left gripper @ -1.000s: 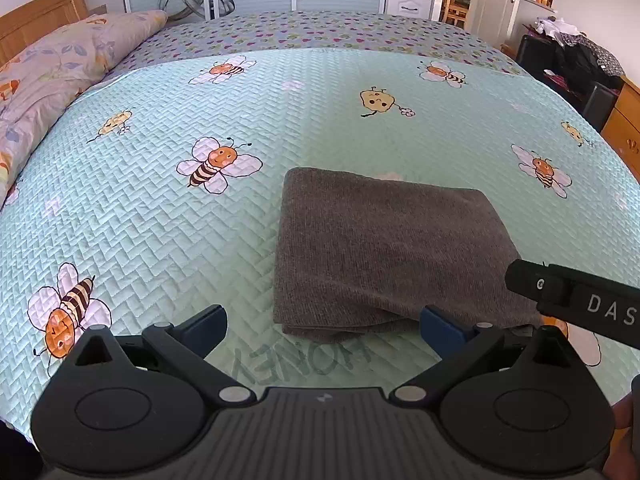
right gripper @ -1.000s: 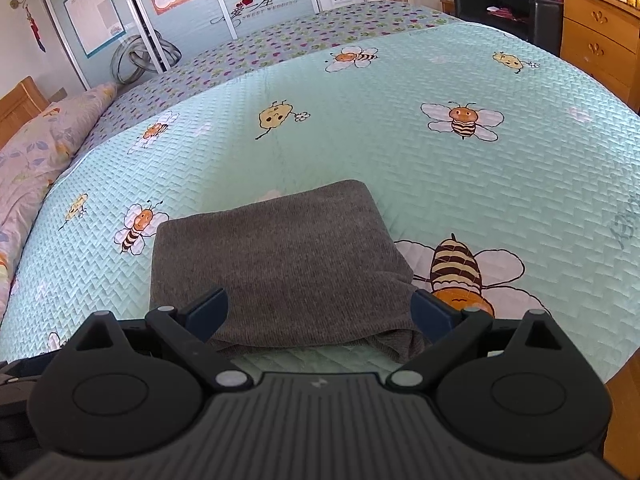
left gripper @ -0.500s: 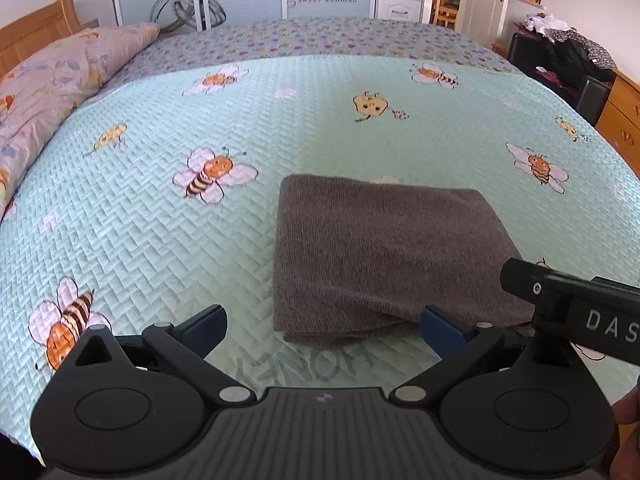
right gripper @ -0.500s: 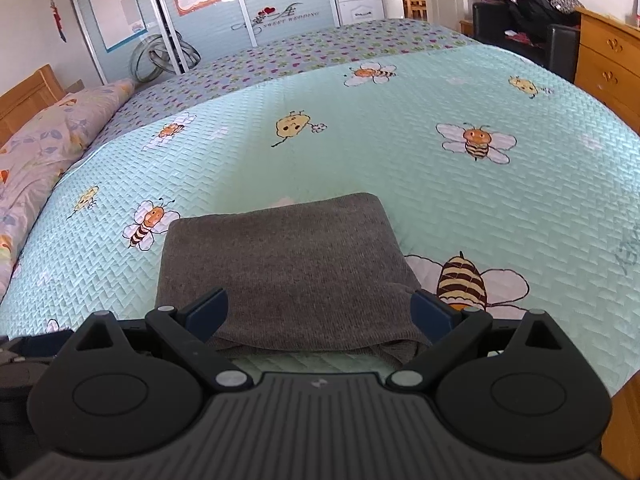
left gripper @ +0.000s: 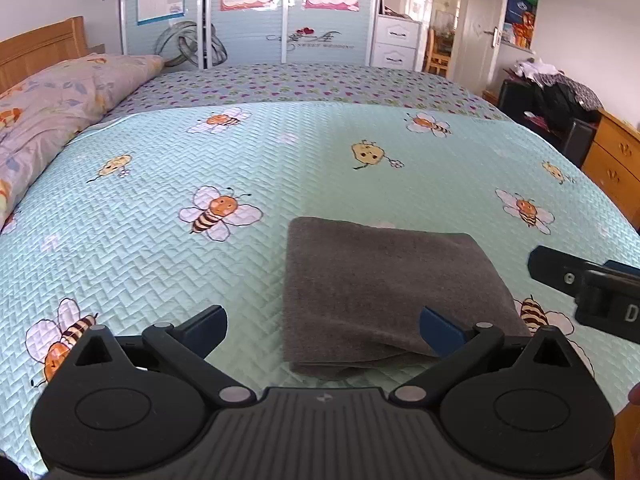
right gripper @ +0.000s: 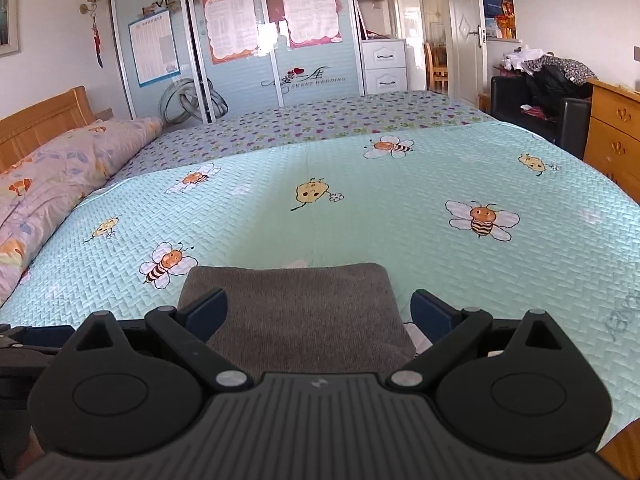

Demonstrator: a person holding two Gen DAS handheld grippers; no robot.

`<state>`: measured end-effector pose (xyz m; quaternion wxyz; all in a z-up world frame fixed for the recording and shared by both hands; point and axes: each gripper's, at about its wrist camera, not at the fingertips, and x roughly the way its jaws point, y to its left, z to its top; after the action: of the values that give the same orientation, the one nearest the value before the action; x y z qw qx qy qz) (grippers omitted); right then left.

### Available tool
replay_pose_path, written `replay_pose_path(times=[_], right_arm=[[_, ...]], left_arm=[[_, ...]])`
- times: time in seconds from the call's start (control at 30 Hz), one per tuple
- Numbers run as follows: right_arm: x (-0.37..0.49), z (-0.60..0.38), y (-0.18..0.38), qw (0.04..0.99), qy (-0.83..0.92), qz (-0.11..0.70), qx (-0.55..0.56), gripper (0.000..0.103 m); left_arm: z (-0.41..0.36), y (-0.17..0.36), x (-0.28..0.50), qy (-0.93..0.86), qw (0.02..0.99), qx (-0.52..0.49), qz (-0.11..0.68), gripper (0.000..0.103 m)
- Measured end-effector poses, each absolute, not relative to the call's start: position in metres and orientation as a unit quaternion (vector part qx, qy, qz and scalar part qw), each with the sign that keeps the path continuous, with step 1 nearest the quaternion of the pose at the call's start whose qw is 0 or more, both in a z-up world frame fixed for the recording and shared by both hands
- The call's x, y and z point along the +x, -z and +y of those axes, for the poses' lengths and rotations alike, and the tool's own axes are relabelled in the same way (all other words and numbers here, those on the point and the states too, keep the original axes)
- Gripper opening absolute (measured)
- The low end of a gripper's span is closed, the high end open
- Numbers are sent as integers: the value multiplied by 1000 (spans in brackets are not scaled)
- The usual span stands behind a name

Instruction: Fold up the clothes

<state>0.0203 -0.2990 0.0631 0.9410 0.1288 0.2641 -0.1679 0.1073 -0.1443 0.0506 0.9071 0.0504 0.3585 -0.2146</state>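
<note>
A grey garment (left gripper: 384,292) lies folded into a flat rectangle on the mint bee-print bedspread (left gripper: 160,248), near the bed's front edge. My left gripper (left gripper: 322,326) hovers open over the front left of it, nothing between its blue pads. In the right wrist view the same folded garment (right gripper: 296,304) sits straight ahead, and my right gripper (right gripper: 320,312) is open above its near edge, holding nothing. The right gripper's black body (left gripper: 592,288) shows at the right edge of the left wrist view.
A flowered pillow (left gripper: 48,108) and wooden headboard (left gripper: 36,52) lie at the left. A wardrobe with sliding doors (right gripper: 240,52) stands behind the bed. A wooden dresser (right gripper: 616,128) and a black chair piled with clothes (right gripper: 548,84) stand at the right.
Both grippers have tilted up and drawn back from the folded garment, so more of the room shows. The garment has not moved, and both grippers stay open.
</note>
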Motion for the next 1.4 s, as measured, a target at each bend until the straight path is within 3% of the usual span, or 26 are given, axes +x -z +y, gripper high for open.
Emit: replay_pose_path(times=[0.53, 0.7, 0.93, 1.17, 1.4], right_arm=[[8, -331, -49, 934, 149, 275, 174, 98], [10, -393, -16, 913, 7, 280, 296, 98], [24, -511, 68, 789, -72, 280, 543, 99], [58, -558, 119, 725, -96, 316, 605, 99], [101, -548, 123, 711, -133, 385, 574, 99]], left_arm=[[-150, -46, 108, 303, 876, 41, 374, 102], [-132, -30, 146, 361, 837, -9, 412, 102], [-80, 36, 240, 407, 715, -258, 507, 102], [-83, 98, 296, 369, 669, -264, 589, 102], [-112, 133, 335, 411, 606, -282, 621, 102]])
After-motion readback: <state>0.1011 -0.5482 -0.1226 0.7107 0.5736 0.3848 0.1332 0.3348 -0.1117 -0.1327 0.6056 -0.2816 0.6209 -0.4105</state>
